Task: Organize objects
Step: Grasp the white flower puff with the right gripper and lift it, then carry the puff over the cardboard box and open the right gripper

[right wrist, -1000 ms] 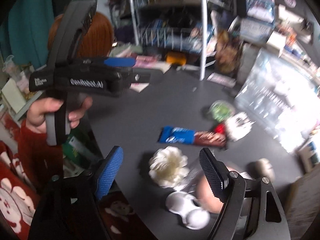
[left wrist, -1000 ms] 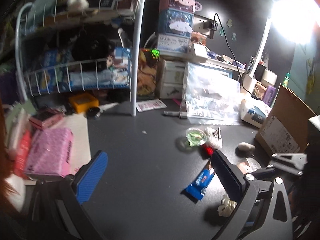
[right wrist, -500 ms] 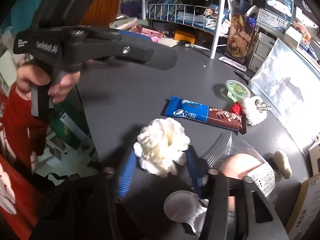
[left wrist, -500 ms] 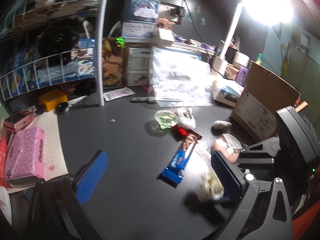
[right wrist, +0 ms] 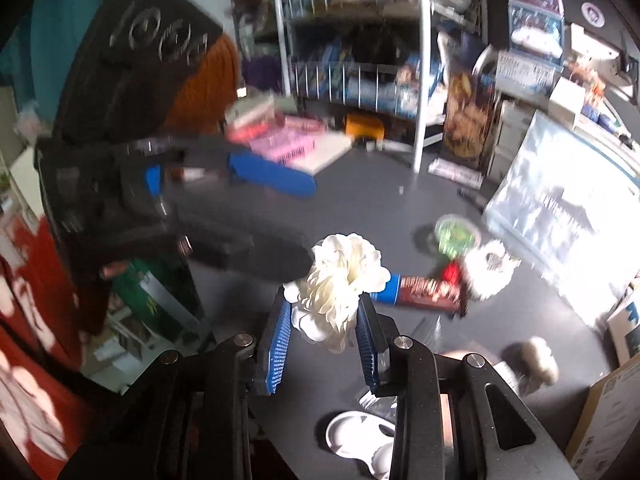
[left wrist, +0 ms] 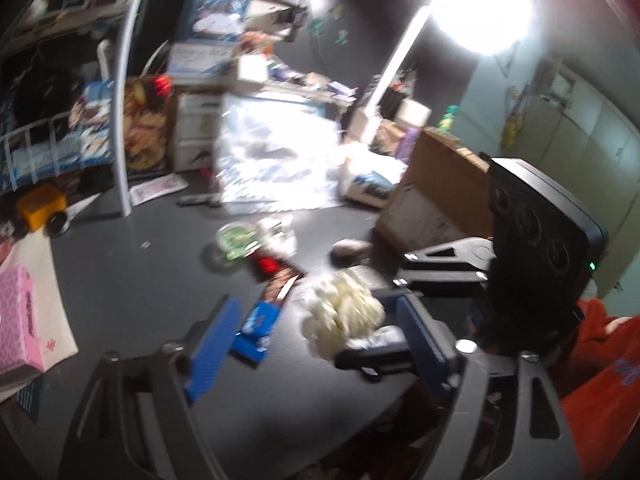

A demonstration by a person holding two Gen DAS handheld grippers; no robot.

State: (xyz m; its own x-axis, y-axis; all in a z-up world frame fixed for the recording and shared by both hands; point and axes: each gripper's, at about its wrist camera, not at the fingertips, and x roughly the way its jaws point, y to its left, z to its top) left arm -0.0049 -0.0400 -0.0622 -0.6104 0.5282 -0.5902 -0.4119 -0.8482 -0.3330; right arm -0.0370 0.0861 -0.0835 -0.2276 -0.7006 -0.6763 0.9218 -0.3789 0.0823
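1. Fingers of the right gripper (right wrist: 324, 336) are pinching a white fabric flower (right wrist: 340, 280), holding it just above the dark table (right wrist: 360, 200).
2. Blue pads of the left gripper (left wrist: 316, 344) are standing wide apart, gripping nothing, beside that flower (left wrist: 344, 312).
3. Behind the flower, a blue-and-brown snack bar (right wrist: 424, 290) is lying flat, with a green jelly cup (right wrist: 456, 234) and a white fluffy keychain (right wrist: 490, 270) sitting near its far end.

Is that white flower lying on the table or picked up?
Picked up: the right gripper is shut on the white flower, holding it above the table.
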